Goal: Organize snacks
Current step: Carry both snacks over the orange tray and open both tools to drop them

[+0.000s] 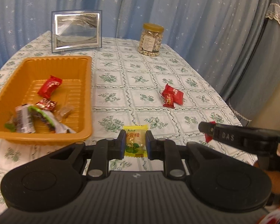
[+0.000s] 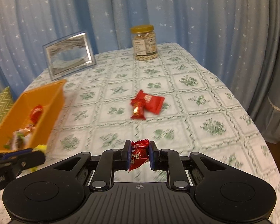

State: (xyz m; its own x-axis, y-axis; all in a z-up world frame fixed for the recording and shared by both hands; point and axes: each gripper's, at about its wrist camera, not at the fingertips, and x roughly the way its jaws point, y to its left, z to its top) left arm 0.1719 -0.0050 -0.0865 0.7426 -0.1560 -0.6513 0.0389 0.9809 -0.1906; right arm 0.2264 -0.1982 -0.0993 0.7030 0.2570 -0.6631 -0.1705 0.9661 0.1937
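The orange ribbed plastic tray (image 1: 46, 100) sat at the desk's left, holding several wrapped snacks; its near rim was partly cut off by the left gripper (image 1: 135, 141), and its contents were blurred in the right wrist view. The left jaws were closed on a yellow wrapped candy (image 1: 135, 140). Mid-desk, two red wrapped snacks (image 1: 171, 96) lay overlapping, with open floral tablecloth (image 1: 121, 71) around them. The right gripper (image 2: 139, 154) had its jaws clamped on a crinkled red candy wrapper (image 2: 139, 154). A framed picture (image 1: 76, 30), a nut jar (image 1: 150, 39) and starred blue curtains (image 1: 196, 9) stood behind.
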